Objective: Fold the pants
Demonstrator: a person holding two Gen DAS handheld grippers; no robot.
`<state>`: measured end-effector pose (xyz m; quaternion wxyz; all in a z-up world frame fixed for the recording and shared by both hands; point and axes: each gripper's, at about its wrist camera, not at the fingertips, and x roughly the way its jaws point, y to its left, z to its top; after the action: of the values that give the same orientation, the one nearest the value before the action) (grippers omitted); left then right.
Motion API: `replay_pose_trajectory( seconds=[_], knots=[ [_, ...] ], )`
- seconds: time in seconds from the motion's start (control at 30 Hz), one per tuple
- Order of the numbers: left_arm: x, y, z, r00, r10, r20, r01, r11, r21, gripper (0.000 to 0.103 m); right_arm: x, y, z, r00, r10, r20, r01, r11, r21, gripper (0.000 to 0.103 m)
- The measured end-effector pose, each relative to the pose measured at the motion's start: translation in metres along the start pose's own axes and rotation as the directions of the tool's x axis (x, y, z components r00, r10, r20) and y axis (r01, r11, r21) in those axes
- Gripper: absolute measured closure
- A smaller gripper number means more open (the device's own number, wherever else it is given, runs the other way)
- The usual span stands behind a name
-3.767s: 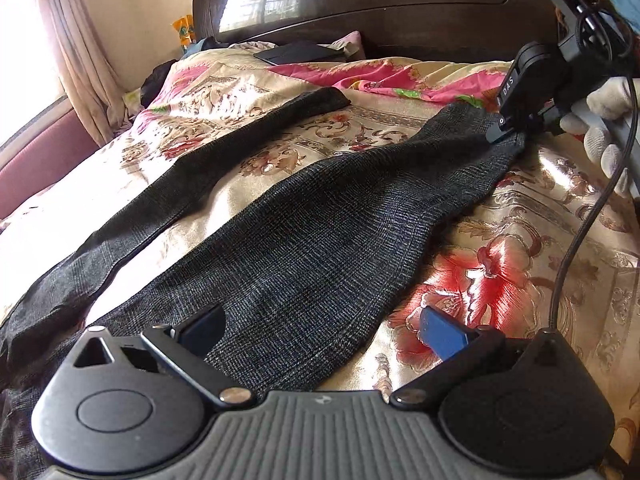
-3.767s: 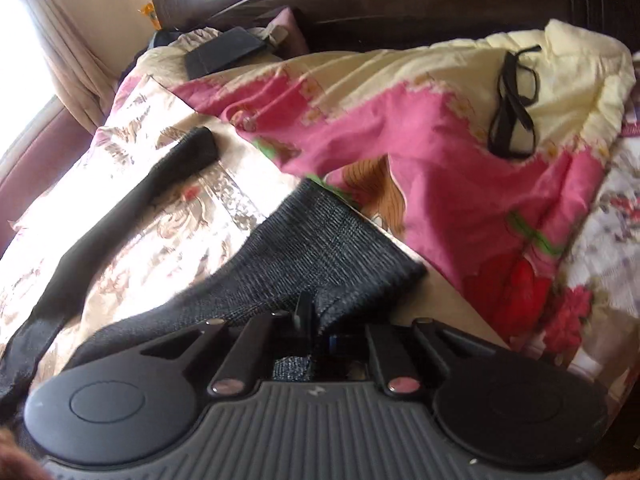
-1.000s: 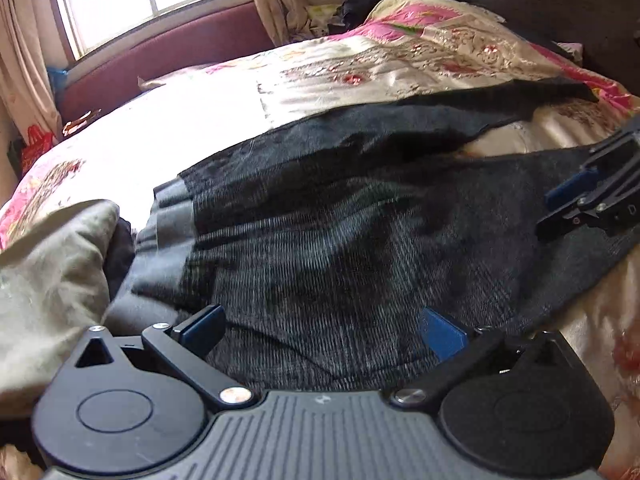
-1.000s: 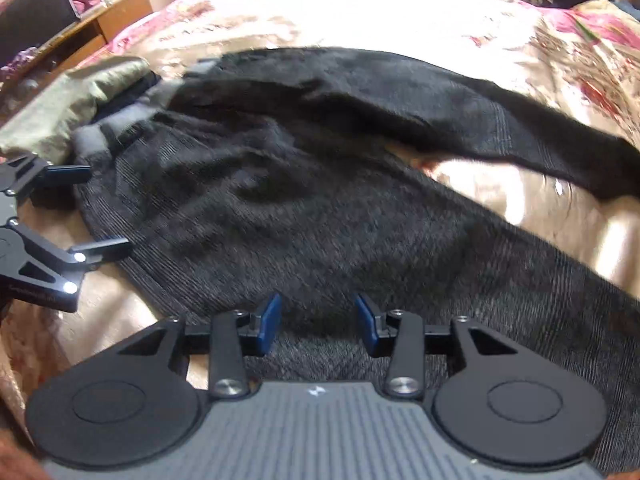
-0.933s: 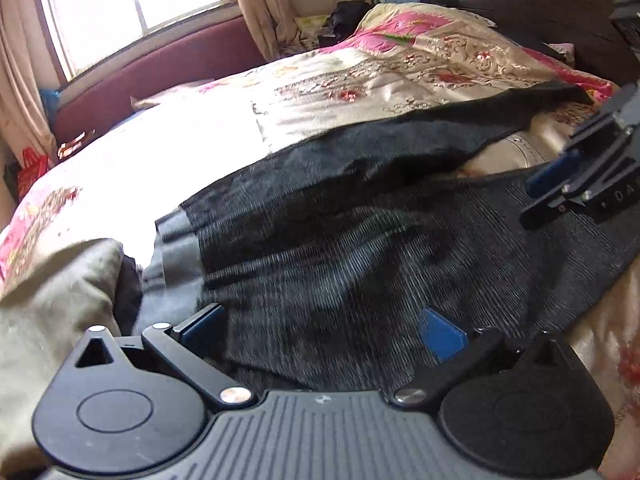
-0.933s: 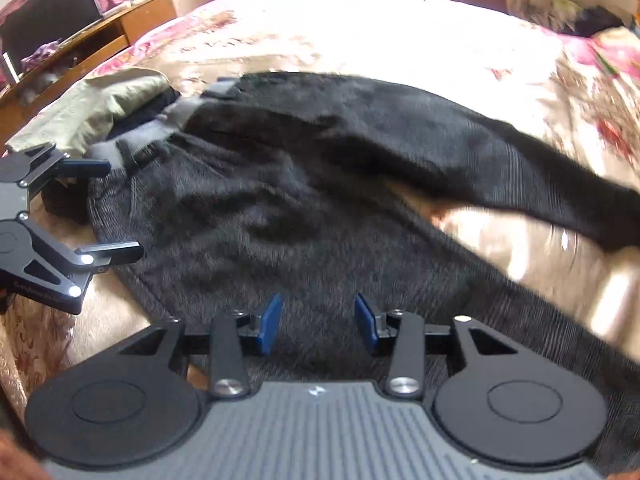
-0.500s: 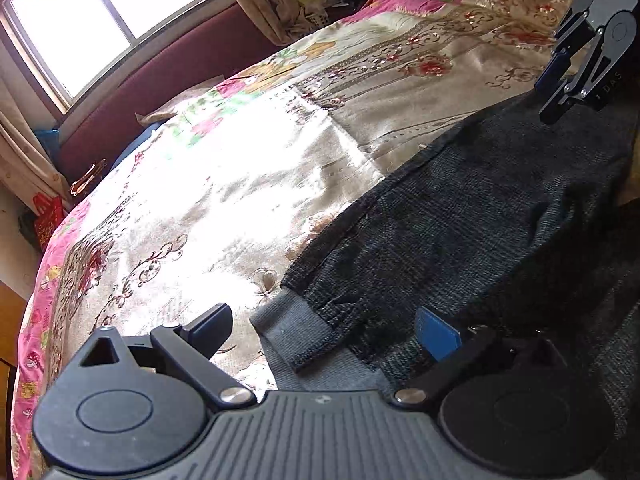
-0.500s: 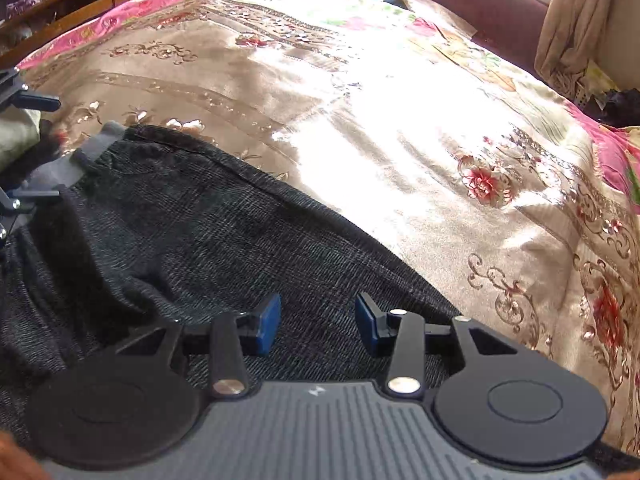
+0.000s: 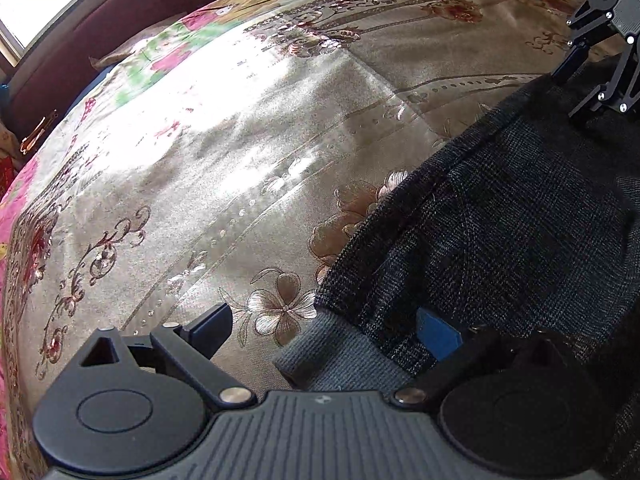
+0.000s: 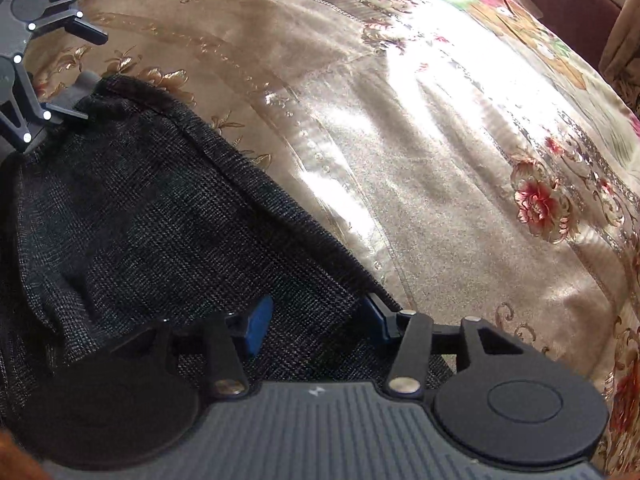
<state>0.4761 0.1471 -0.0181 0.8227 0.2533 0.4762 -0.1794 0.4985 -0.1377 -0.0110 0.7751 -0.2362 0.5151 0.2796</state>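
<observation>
Two tools work the pants [image 9: 500,216] here, one at each end of the folded edge that lies on the bed [image 9: 240,140]. The left tool [image 9: 324,328] stands wide open: its far finger hangs over bare bedspread, its near finger rests on dark cloth, and the grey waistband [image 9: 332,356] corner lies loose between them with no pad pressing it. The right tool [image 10: 316,320] is about half open, its jaws having just been widening, with the dark weave draped between and over its fingers [image 10: 258,324]; I judge it has let go or is about to.

Seen from either tool, the other sits at the far end of the same straight edge, just off the hem, so the fold looks laid over and this step is the release.

To finish it well:
- Open fully before lifting, so no pad drags the hem back.
- Lift straight up and away from the cloth, not across it.
- Check the top edge lines up with the layer beneath; that lower layer is hidden here.
- Smooth the slack ridges in the cloth to the right tool's left before the next fold.
</observation>
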Motion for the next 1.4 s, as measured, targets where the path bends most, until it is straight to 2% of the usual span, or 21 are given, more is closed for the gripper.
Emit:
replay_pose_trajectory(
  seconds=[0.13,0.27,0.47,0.6,0.7,0.73,0.77,0.8,0.83,0.87,1.0,1.1,1.17,1.23,1.27,1.33,1.4],
  knots=[
    [0.003,0.004,0.0,0.999,-0.041,-0.02,0.041,0.999,-0.021,0.0,0.003,-0.012,0.009,0.999,0.016,-0.038,-0.015,1.0,0.016,0.05],
    [0.003,0.002,0.004,0.998,-0.049,-0.035,0.049,0.999,0.006,0.0,-0.001,-0.017,0.015,0.998,0.003,-0.059,-0.004,1.0,-0.029,0.05],
    [0.009,0.005,0.006,0.995,-0.089,-0.037,0.09,0.996,0.028,0.0,0.024,-0.025,0.024,0.989,0.058,-0.139,-0.063,0.997,-0.033,0.045],
    [0.015,0.013,0.004,0.991,-0.126,-0.035,0.127,0.992,0.01,0.0,0.025,-0.032,0.023,0.986,0.093,-0.136,-0.097,0.995,-0.024,0.042],
    [0.019,0.014,0.007,0.99,-0.129,-0.058,0.129,0.992,0.002,0.0,0.024,-0.031,0.021,0.986,0.098,-0.132,-0.102,0.995,-0.021,0.046],
    [0.018,0.013,0.009,0.99,-0.126,-0.058,0.127,0.992,0.012,0.0,0.023,-0.031,0.023,0.984,0.114,-0.138,-0.117,0.993,-0.017,0.052],
    [0.016,0.011,0.009,0.99,-0.128,-0.056,0.129,0.991,0.02,0.0,0.02,-0.031,0.024,0.982,0.126,-0.143,-0.13,0.991,-0.019,0.063],
    [0.012,0.009,0.009,0.988,-0.143,-0.052,0.145,0.989,0.029,0.001,0.016,-0.03,0.026,0.98,0.13,-0.152,-0.137,0.99,-0.036,0.069],
    [0.009,0.008,0.009,0.985,-0.164,-0.05,0.165,0.986,0.027,0.014,0.013,-0.027,0.026,0.978,0.13,-0.162,-0.141,0.988,-0.06,0.08],
    [0.006,0.007,0.009,0.981,-0.187,-0.05,0.188,0.982,0.023,0.028,0.011,-0.025,0.026,0.976,0.128,-0.175,-0.144,0.986,-0.082,0.086],
    [-0.001,-0.002,0.008,0.986,-0.164,-0.04,0.167,0.981,0.097,0.032,0.005,-0.022,0.034,0.972,0.129,-0.195,-0.154,0.98,-0.122,0.091],
    [0.004,0.005,0.009,0.981,-0.188,-0.045,0.19,0.98,0.062,0.032,0.019,-0.025,0.037,0.973,0.106,-0.204,-0.127,0.987,-0.094,0.085],
    [0.009,0.005,0.01,0.98,-0.191,-0.05,0.193,0.98,0.056,0.028,0.029,-0.017,0.037,0.975,0.079,-0.209,-0.107,0.986,-0.129,0.084],
    [0.008,0.003,0.01,0.983,-0.175,-0.049,0.178,0.982,0.068,0.028,0.03,-0.009,0.034,0.982,0.044,-0.184,-0.072,0.987,-0.144,0.085],
    [0.008,0.002,0.01,0.984,-0.169,-0.05,0.172,0.983,0.068,0.028,0.027,-0.007,0.032,0.985,0.03,-0.171,-0.054,0.989,-0.137,0.089],
    [0.006,0.001,0.01,0.986,-0.159,-0.049,0.161,0.986,0.049,0.032,0.019,-0.004,0.026,0.99,0.011,-0.142,-0.028,0.993,-0.119,0.094],
    [0.0,-0.002,0.009,0.991,-0.129,-0.043,0.132,0.99,0.052,0.041,0.007,0.0,0.021,0.994,-0.017,-0.109,0.005,0.995,-0.103,0.097]
  ],
)
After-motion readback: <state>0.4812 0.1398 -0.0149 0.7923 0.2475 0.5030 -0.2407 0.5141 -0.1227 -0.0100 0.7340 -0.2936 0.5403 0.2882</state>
